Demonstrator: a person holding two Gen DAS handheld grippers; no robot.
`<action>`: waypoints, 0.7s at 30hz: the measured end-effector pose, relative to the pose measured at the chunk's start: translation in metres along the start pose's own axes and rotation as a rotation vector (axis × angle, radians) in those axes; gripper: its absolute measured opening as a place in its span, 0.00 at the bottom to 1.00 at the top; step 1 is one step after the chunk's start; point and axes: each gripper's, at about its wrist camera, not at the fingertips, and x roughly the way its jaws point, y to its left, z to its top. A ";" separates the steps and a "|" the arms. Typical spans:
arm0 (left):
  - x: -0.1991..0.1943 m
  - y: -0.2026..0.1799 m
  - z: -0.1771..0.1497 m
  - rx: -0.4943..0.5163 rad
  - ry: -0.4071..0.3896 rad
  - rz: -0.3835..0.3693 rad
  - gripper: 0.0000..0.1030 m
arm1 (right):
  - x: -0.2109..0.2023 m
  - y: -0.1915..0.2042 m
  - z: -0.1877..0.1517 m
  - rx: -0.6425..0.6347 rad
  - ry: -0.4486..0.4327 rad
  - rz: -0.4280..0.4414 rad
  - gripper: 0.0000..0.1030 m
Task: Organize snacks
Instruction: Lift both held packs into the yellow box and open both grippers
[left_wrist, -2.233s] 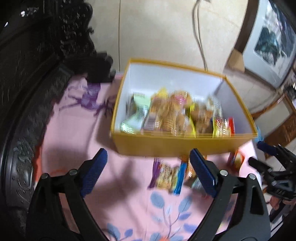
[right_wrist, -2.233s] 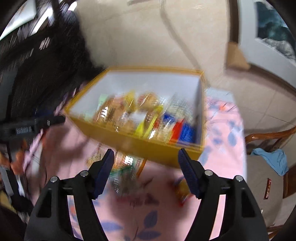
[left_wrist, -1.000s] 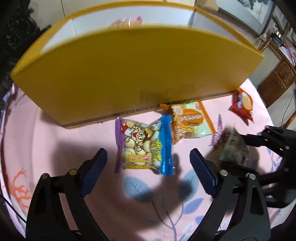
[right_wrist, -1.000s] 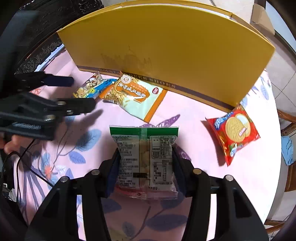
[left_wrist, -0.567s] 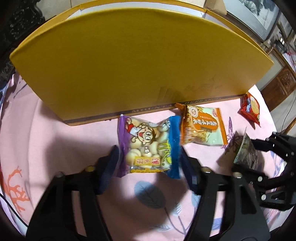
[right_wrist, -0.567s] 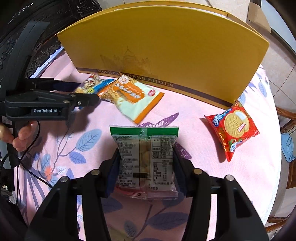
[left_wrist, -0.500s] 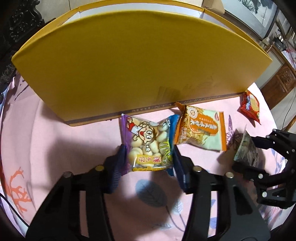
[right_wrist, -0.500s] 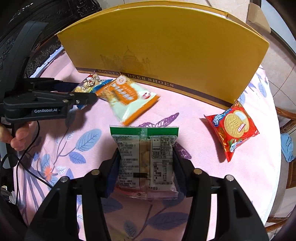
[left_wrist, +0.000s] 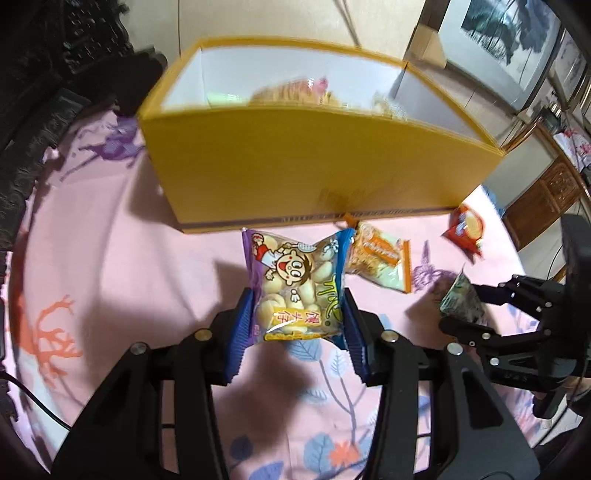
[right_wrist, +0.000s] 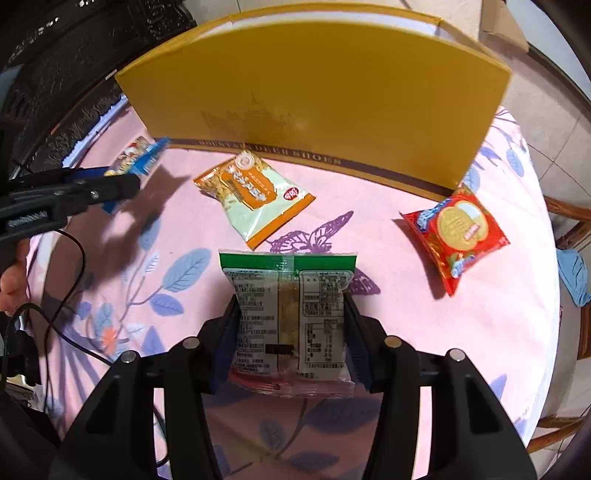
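Pink floral cloth covers the round table (right_wrist: 480, 332) I am working over, with dark carved furniture behind it. My left gripper (left_wrist: 297, 317) has just clamped down from wide open: its blue pads now pinch the purple-and-blue cartoon snack bag (left_wrist: 295, 288) by its sides, and the bag has come up off the cloth, where a second ago it lay flat in front of the box. My right gripper (right_wrist: 291, 325) is unchanged, half closed on the green-topped clear packet (right_wrist: 291, 314), back label facing me. So I judge both hands are loaded and the next step is carrying each over the near wall of the yellow box (left_wrist: 314, 166).

Beyond the left tongs, the orange-and-pale-green packet (left_wrist: 380, 262) lies just beside the lifted bag, close to the foot of the box; it has been nudged since a moment ago. Further right sits the red biscuit packet (left_wrist: 463, 230), still to be collected.

Only the left view looks into the box, blurred, showing snacks already inside against white walls. The right view shows just the box's outer face with printed lettering, but gives the two loose packets sharply and the hand (right_wrist: 13, 277) holding the left gripper.
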 end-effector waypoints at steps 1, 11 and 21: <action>-0.010 0.000 0.001 -0.002 -0.017 0.001 0.46 | -0.006 0.001 0.001 -0.001 -0.012 -0.001 0.52; -0.081 -0.011 0.053 -0.003 -0.193 0.028 0.46 | -0.093 0.001 0.055 -0.036 -0.268 -0.043 0.52; -0.097 -0.024 0.146 -0.030 -0.334 0.032 0.46 | -0.143 -0.025 0.157 0.073 -0.554 -0.072 0.52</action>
